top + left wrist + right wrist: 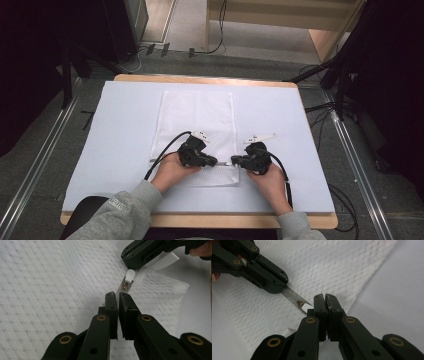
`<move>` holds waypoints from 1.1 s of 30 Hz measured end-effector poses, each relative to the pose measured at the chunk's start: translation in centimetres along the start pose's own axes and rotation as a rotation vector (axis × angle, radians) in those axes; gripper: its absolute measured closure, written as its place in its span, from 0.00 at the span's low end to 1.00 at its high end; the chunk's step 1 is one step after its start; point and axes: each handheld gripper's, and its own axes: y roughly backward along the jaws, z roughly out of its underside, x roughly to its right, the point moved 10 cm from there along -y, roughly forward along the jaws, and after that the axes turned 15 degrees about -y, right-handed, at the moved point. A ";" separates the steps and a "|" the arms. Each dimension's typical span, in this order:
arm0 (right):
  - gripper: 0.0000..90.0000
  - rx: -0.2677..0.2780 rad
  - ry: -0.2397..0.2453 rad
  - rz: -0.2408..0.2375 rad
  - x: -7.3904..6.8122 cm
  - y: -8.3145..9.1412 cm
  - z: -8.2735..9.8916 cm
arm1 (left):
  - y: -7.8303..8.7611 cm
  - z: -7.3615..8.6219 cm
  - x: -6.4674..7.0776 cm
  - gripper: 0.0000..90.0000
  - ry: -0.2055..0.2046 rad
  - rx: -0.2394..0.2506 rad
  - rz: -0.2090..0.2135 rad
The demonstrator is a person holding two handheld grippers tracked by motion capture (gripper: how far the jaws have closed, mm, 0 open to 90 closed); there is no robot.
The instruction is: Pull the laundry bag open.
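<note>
A white mesh zipper bag (195, 115) lies flat on the table, its zipper along the near edge. My left gripper (215, 161) is shut on the zipper strip (119, 291) just short of the metal slider (125, 285). Facing it, my right gripper (234, 161) is shut, with the white zipper pull (130, 275) running in under its jaw tips. In the right gripper view the pull (305, 308) slips behind my closed jaws (323, 297), and the left gripper (280, 287) clamps the strip beyond it. Both tips nearly meet over the bag's near right part.
A pale blue sheet (125, 130) covers the wooden table (200, 80). Cables trail from both grippers over the near edge. Dark stands and floor cables surround the table at the left, right and back.
</note>
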 end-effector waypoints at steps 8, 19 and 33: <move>1.00 0.001 0.000 -0.002 -0.1 -0.1 -0.1 | 0.0 0.0 0.0 0.96 0.002 0.004 0.002; 1.00 -0.021 0.009 -0.028 -0.7 -0.2 0.4 | 0.0 0.0 0.0 0.95 0.003 0.007 0.005; 1.00 -0.037 0.056 -0.021 -2.2 -0.8 0.9 | 0.1 0.0 -0.2 0.94 0.033 0.016 0.020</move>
